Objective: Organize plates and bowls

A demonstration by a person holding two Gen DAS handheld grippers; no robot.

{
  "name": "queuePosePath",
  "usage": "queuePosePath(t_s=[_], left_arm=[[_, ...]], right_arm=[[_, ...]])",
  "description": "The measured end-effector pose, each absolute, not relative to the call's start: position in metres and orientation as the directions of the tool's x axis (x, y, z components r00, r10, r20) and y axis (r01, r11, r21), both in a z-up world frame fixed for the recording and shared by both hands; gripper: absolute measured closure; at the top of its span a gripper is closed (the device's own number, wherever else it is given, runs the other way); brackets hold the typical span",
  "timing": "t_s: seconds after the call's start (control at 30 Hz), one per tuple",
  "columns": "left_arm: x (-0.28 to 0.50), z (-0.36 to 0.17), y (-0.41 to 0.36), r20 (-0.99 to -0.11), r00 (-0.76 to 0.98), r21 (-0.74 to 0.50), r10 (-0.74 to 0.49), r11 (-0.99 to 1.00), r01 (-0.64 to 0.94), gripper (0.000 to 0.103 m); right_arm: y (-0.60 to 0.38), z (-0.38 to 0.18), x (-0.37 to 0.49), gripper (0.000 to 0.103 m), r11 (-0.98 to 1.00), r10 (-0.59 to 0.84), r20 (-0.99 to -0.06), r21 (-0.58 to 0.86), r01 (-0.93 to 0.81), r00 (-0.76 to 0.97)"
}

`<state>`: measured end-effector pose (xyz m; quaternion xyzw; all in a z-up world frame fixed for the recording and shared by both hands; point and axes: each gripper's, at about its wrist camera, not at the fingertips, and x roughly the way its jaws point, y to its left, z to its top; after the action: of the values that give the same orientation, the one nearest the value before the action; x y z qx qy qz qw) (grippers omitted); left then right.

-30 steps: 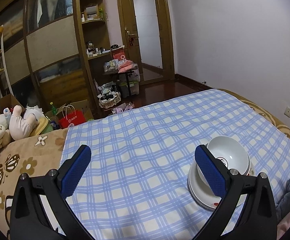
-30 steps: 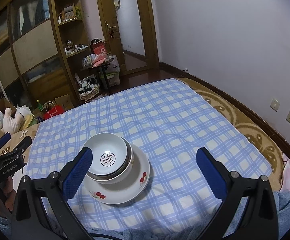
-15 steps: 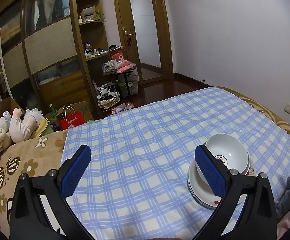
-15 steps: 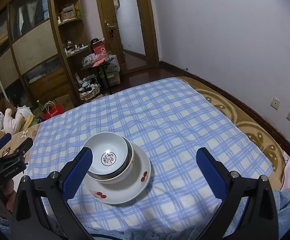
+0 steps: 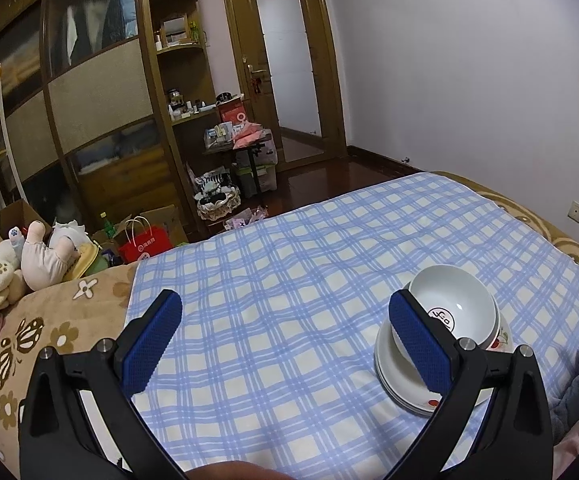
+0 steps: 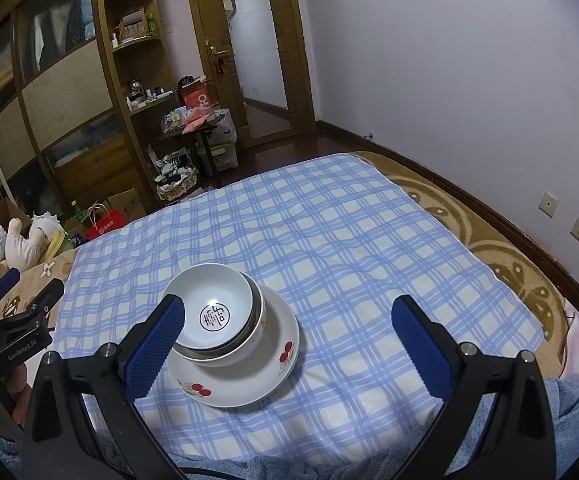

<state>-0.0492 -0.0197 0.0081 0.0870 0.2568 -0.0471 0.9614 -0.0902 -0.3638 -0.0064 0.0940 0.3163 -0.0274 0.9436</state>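
Through the left wrist camera, I am seeing my left claw [image 5: 285, 334] spread wide and gripping nothing, hovering over the blue checked bedsheet [image 5: 289, 280]. Its right blue pad [image 5: 417, 346] is overlapping the stack of dishes: a white bowl with a round emblem [image 5: 455, 306] is sitting in the stack, on white plates [image 5: 389, 380] with red fruit prints. Plush toys [image 5: 17, 260] are lying at the left.

Through the right wrist camera, my right claw [image 6: 289, 344] is likewise gaping wide and empty. The white bowl with a round emblem [image 6: 209, 312] is nesting in a second bowl [image 6: 255, 340] on the fruit-print plate [image 6: 273, 372], near the sheet's left front. The left claw [image 6: 21, 288] is showing at the far left edge.
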Motion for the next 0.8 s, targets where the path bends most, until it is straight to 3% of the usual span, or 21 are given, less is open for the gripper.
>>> queuePosePath(t_s=[0.8], left_arm=[[-0.0520, 0.0066, -0.0162, -0.500, 0.866, 0.152, -0.034, 0.980, 0.126, 0.001]], right_arm=[[-0.3631, -0.0097, -0.0889, 0.000, 0.983, -0.001, -0.614, 0.144, 0.113, 0.789]])
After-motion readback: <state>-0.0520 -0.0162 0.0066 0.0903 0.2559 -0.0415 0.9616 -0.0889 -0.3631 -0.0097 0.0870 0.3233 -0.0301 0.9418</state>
